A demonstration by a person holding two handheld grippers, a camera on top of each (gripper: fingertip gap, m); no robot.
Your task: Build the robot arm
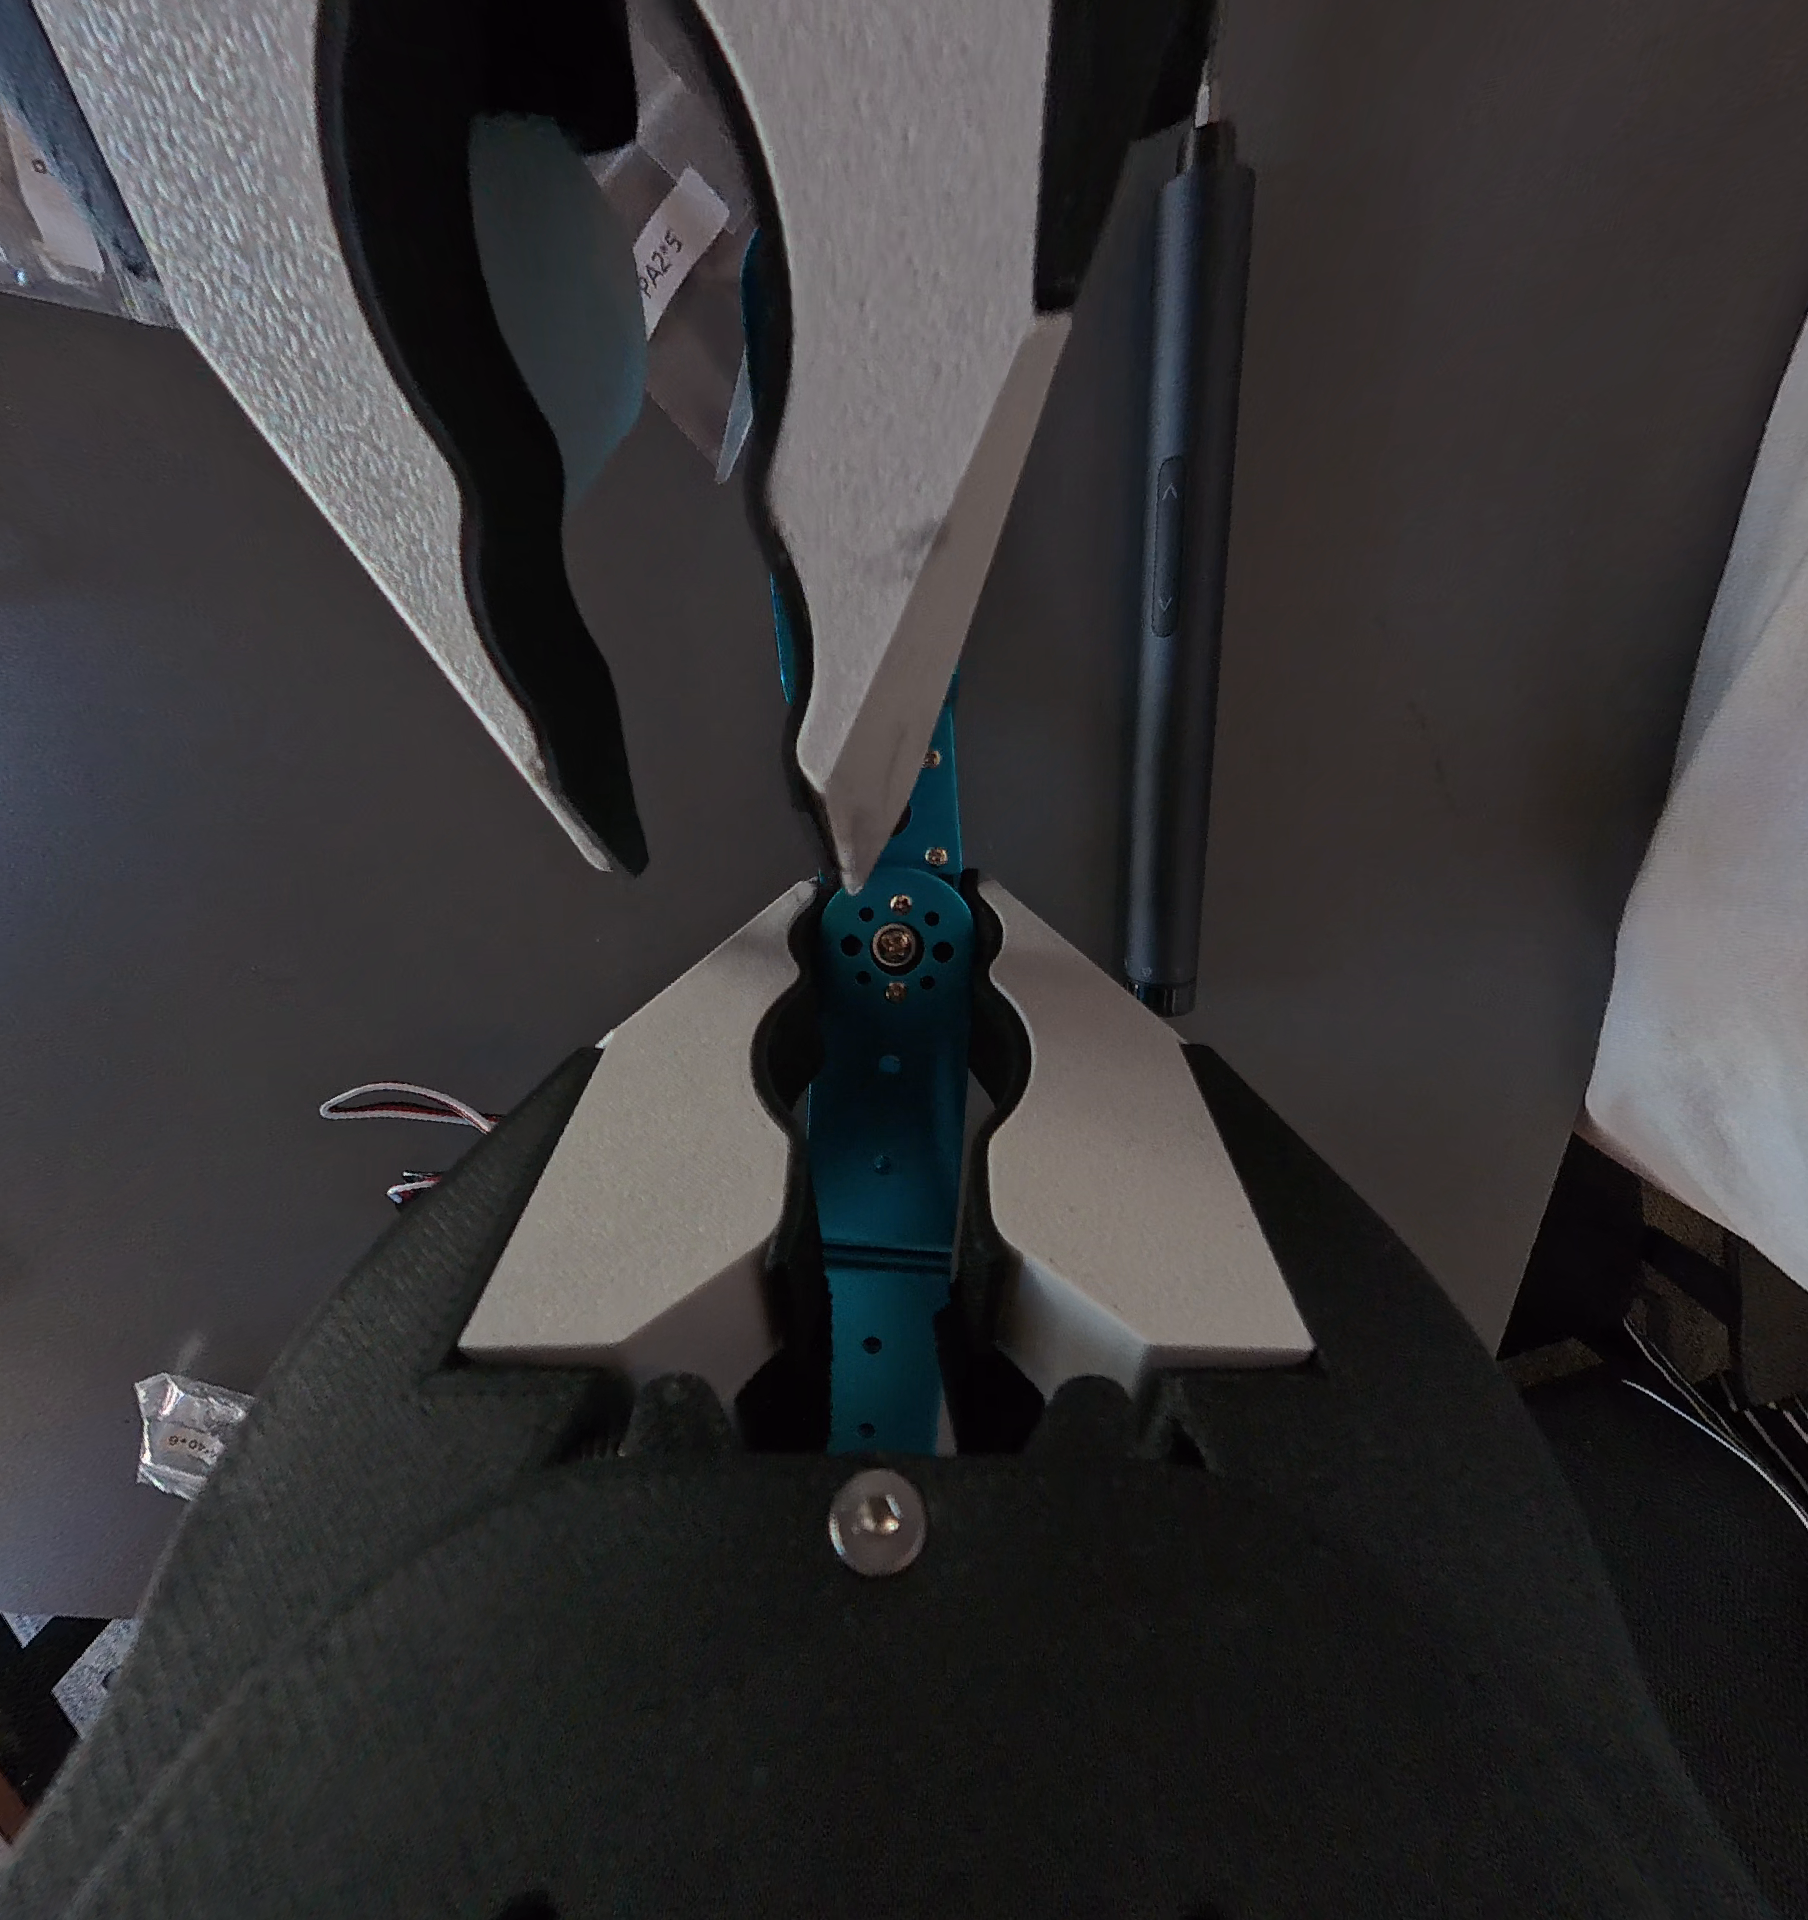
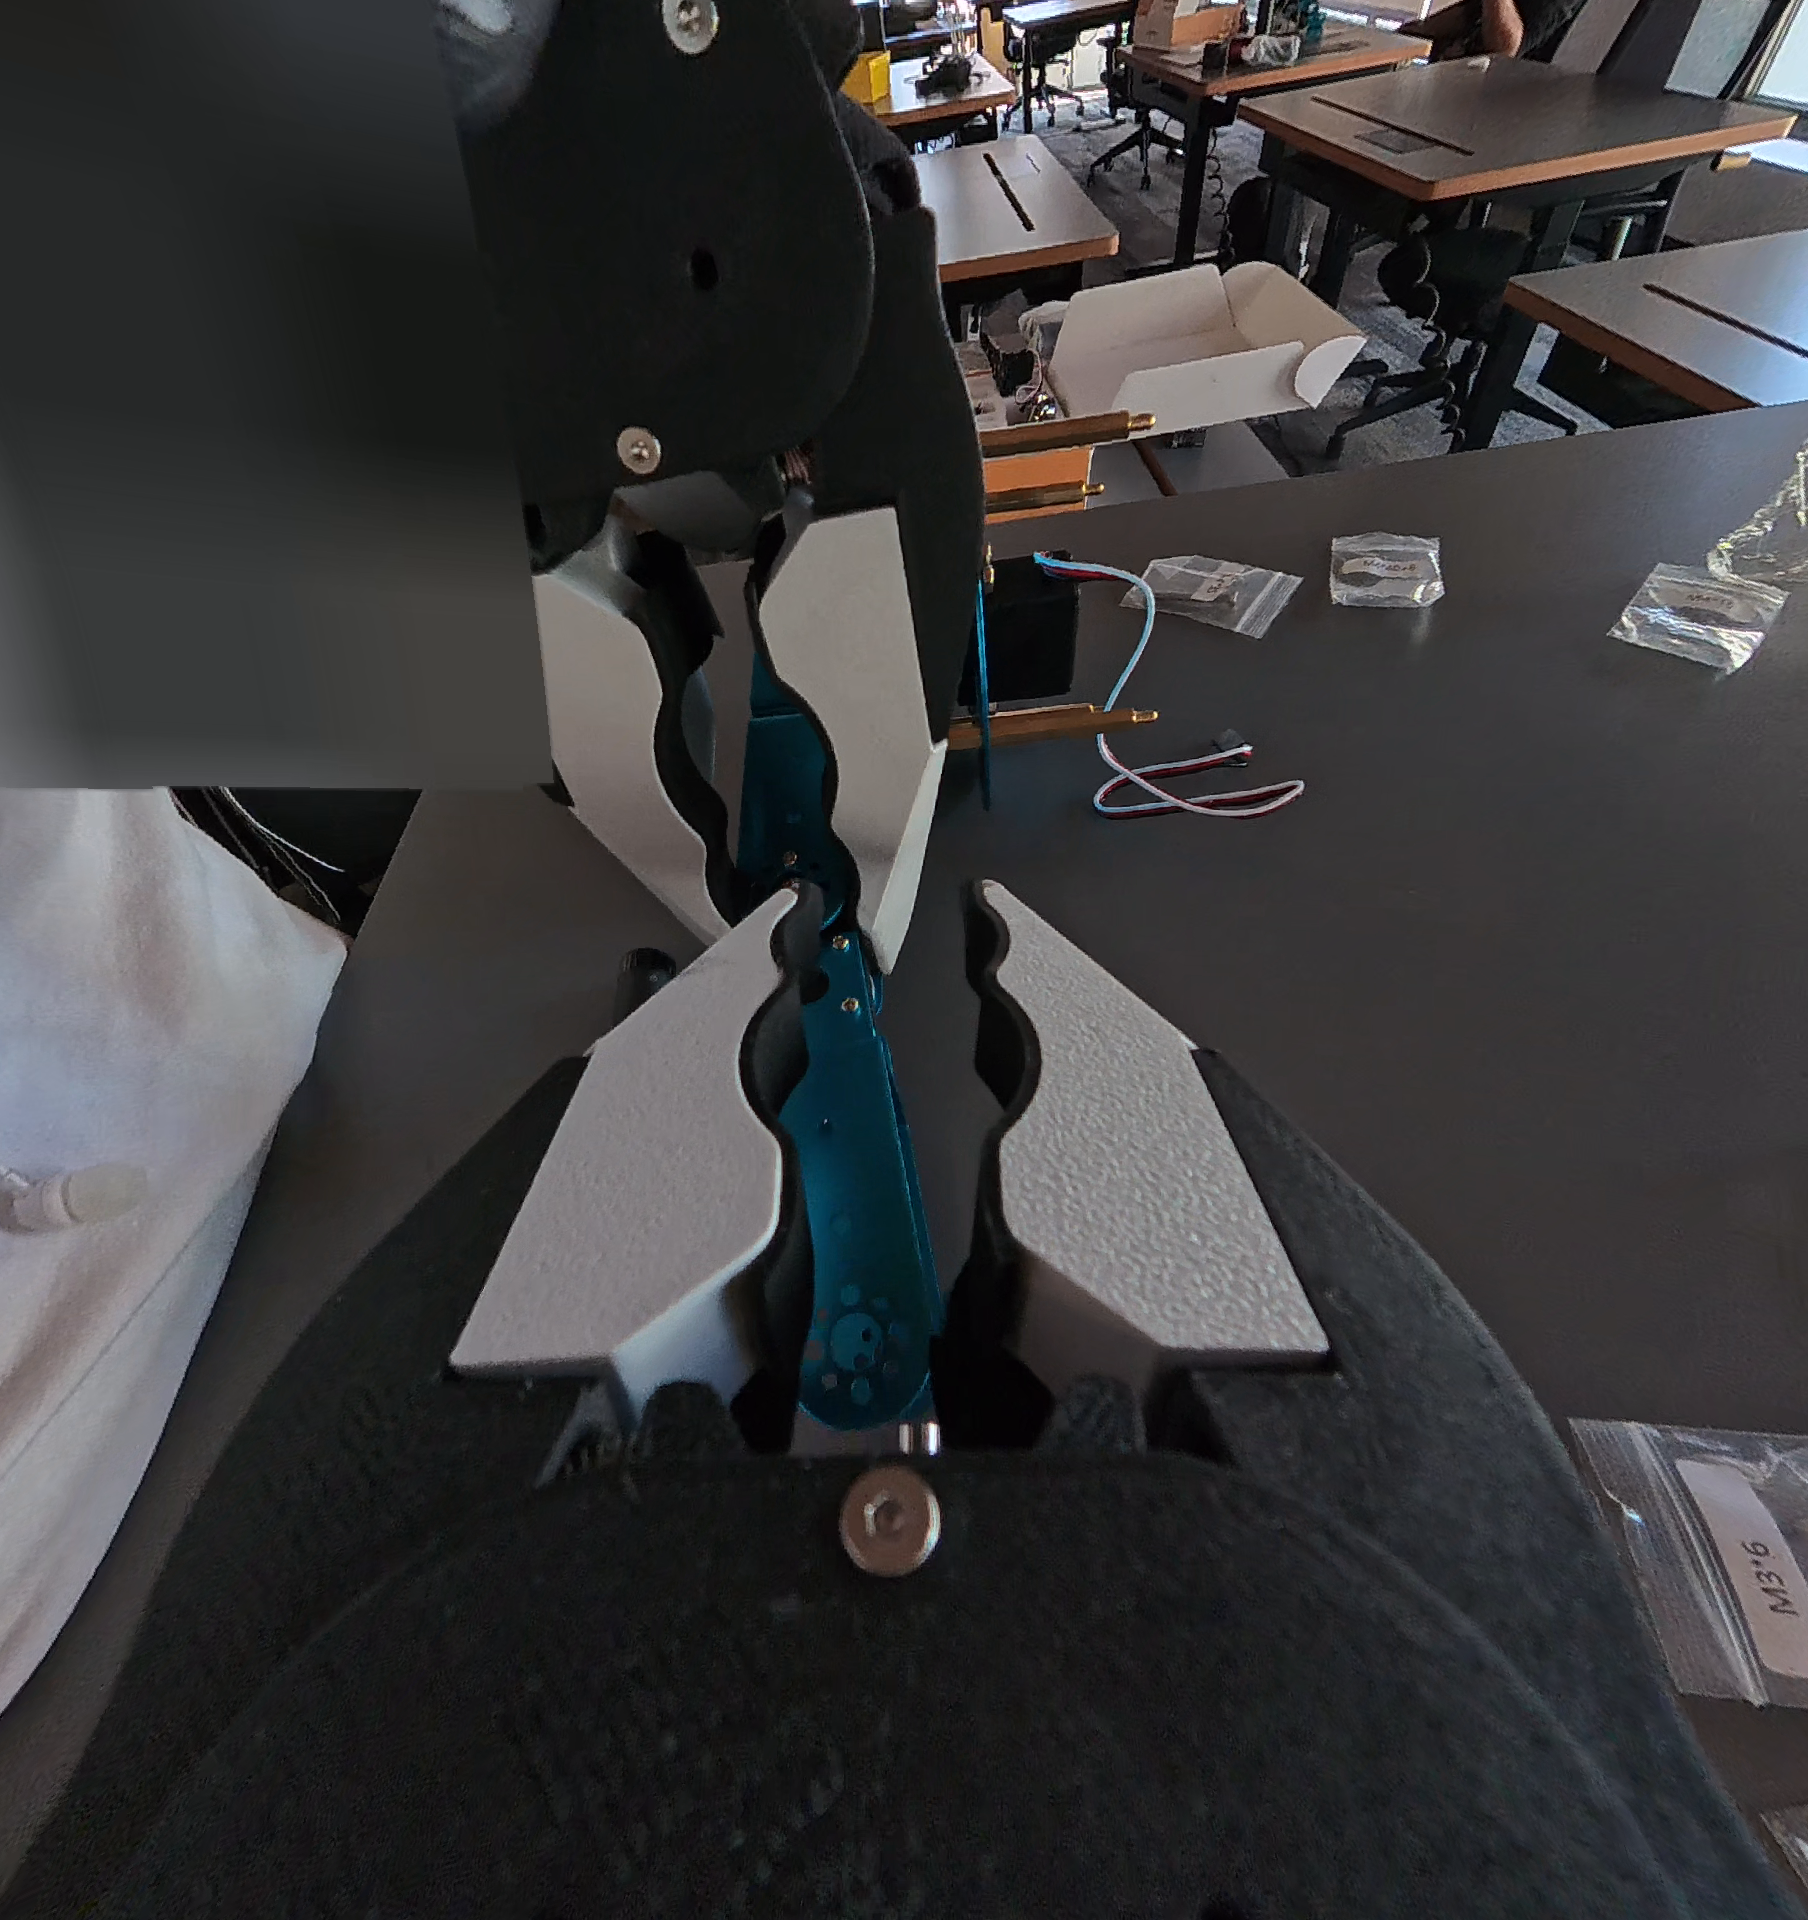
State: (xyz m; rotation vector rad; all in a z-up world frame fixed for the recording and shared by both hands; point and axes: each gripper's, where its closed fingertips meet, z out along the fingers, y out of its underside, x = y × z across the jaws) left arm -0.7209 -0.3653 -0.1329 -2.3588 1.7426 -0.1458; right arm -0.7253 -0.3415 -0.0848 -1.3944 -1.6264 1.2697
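Dark grey tabletop (image 2: 1399,935), rows of wood-edged desks (image 2: 1502,135) behind, black office chairs (image 2: 1440,301), patterned carpet, bright daylight

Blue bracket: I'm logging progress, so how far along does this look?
Done: the blue bracket already has screws in its round end. In hand: the left hand-held gripper is shut on it, and the right hand-held gripper is open around its other end. Left: the screwdriver lies untouched, and the small bags and wired motor sit on the table.
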